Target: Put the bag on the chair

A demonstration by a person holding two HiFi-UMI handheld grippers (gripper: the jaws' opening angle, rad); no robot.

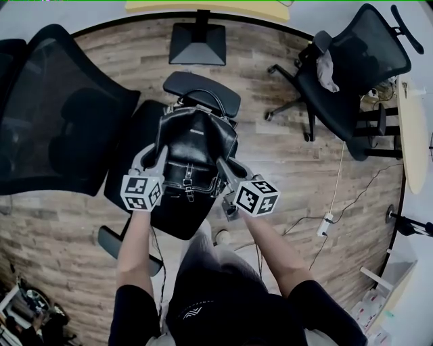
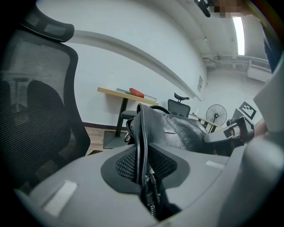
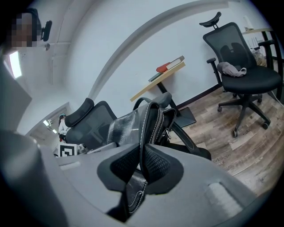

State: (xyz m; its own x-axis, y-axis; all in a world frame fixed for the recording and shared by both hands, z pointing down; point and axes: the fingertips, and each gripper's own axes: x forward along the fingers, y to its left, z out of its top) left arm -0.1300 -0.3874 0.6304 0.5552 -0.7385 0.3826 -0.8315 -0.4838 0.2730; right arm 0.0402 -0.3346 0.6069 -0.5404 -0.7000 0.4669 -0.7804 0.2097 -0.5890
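**Item 1.** Black mesh office chair (image 1: 61, 115): backrest at 9 o'clock in the head view. Its black padded seat (image 1: 177, 226) lies at centre, with one armrest at 12 o'clock and the other at 7 o'clock.

**Item 2.** Left gripper (image 1: 154, 157): at the bag's 9 o'clock side, carried on a bare forearm. Its fingers (image 2: 126, 164) stand narrow, with the mesh pads closed on the bag's stitched side edge.

**Item 3.** Black leather bag (image 1: 193, 145) with a looped top handle and a front buckle strap. It is upright over the seat of the mesh chair, between the two grippers. Whether its base rests on the seat cannot be told.

**Item 4.** Right gripper (image 1: 224, 167): at the bag's 3 o'clock side. Its fingers (image 3: 160, 164) stand narrow, pinching the opposite stitched edge of the bag.

**Item 5.** Light wooden tabletop (image 1: 203, 7): at 12 o'clock, on a black pedestal base (image 1: 197, 44). A red object (image 2: 136, 92) lies on it.

**Item 6.** Second black office chair (image 1: 352, 61): at 2 o'clock, well apart from the bag. A pale crumpled cloth (image 1: 328, 71) lies on its seat.

**Item 7.** White power strip (image 1: 326, 223): at 4 o'clock on the wood-plank floor (image 1: 284, 155), with trailing cables.
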